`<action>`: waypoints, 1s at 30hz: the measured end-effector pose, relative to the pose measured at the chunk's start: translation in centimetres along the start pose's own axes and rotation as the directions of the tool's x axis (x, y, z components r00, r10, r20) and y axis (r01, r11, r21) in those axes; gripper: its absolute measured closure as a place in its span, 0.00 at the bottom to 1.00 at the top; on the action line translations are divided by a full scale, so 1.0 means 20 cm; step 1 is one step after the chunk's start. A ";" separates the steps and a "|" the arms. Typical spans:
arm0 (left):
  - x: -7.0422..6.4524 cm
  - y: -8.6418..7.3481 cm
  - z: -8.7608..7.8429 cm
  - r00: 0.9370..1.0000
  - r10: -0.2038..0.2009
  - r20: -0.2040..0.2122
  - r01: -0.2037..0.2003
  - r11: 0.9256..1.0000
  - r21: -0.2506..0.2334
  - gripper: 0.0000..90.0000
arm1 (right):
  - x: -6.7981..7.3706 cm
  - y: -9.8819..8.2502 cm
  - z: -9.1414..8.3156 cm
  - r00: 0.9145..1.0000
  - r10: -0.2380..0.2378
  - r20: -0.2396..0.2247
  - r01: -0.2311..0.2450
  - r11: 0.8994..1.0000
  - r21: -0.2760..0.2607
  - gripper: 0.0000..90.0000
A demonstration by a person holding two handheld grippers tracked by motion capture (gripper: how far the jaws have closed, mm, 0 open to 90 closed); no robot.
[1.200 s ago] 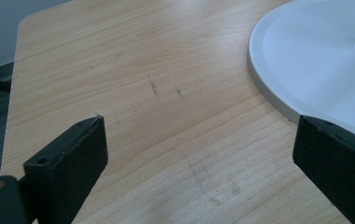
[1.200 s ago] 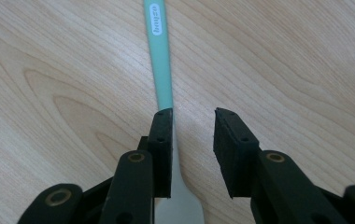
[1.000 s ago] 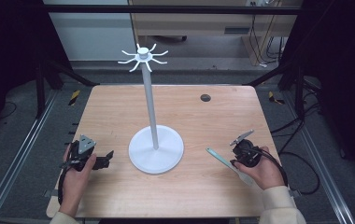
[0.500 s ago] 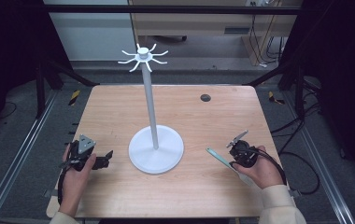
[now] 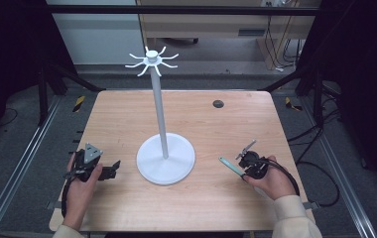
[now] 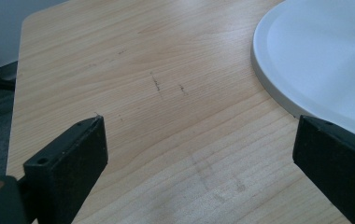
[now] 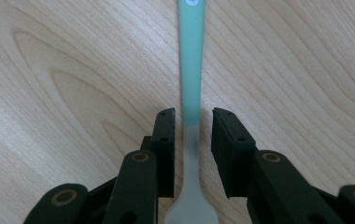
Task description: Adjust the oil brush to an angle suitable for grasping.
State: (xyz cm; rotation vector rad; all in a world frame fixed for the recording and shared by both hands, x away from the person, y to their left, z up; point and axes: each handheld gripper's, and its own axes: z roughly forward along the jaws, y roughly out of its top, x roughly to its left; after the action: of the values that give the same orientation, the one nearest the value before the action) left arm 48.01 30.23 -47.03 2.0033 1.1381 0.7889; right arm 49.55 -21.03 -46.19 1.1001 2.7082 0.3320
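- On the wooden table (image 5: 127, 124), right of centre, lies a slim teal utensil (image 7: 190, 70); what shows is its flat handle, with a small white hole at the far end. Its lower part pales to grey-white and widens near the bottom edge of the right gripper view; the head is hidden.
- Right gripper (image 7: 193, 116) sits low over the utensil, jaws straddling the handle. Narrow gaps show on both sides of the handle: pads not pressing on it. The jaws have just been closing, with the handle between them.
- High view: right gripper (image 5: 246, 161) in the person's right hand (image 5: 273, 181), near the table's right edge; the teal handle (image 5: 230, 165) sticks out of it toward the stand, lying flat.
- Left gripper (image 6: 199, 154): jaws wide apart, bare wood between them, nothing held. Its right jaw sits just beside the rim of the stand's base (image 6: 315, 70).
- High view: left gripper (image 5: 113, 167) held in the left hand (image 5: 80, 191), low at the table's left front.
- White stand (image 5: 159, 99) upright mid-table: round base, thin pole, ring of curved hooks on top, all of them bare.
- Small dark round spot (image 5: 218, 103) on the far right of the table.
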 end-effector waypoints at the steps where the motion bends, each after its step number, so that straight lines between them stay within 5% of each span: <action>1: 0.00 0.00 0.00 1.000 0.001 0.000 -0.001 1.000 0.001 0.03 | 0.00 0.00 0.00 1.000 -0.006 -0.002 0.006 1.000 -0.001 0.80; 30: -0.01 0.00 0.01 1.000 0.007 0.003 -0.007 1.000 0.006 0.03 | -0.02 0.02 0.04 1.000 -0.008 -0.027 0.008 1.000 0.023 0.91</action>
State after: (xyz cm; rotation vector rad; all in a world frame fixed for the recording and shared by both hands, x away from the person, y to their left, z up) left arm 48.02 30.04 -47.13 2.0143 1.1335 0.7870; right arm 50.26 -20.87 -46.76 1.0981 2.7456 0.3175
